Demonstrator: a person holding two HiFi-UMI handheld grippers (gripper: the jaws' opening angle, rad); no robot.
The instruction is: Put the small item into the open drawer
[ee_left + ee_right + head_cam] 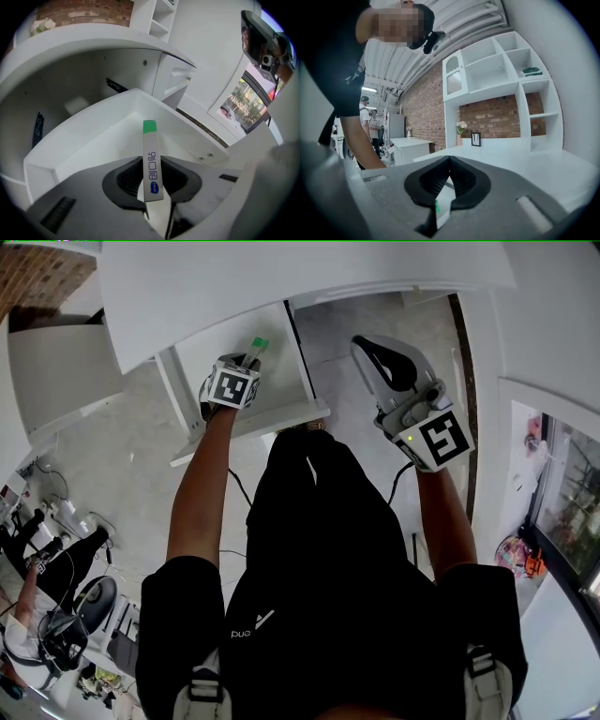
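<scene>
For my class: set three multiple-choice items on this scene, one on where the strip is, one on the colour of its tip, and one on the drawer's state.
1. Where is the strip relative to the drawer?
A. Lying on the drawer's bottom
B. Held above it in the left hand-held gripper
C. On the floor beside it

2. What colour is the strip's tip?
A. Red
B. Yellow
C. Green

3. What state is the drawer in?
A. Open
B. Shut
C. Lifted out and turned over

Answers:
1 B: the left gripper view shows the jaws clamped on the strip, with the drawer beyond them.
2 C: the end that sticks out past the jaws is green.
3 A: the drawer's bare white inside shows in the head view and the left gripper view.
</scene>
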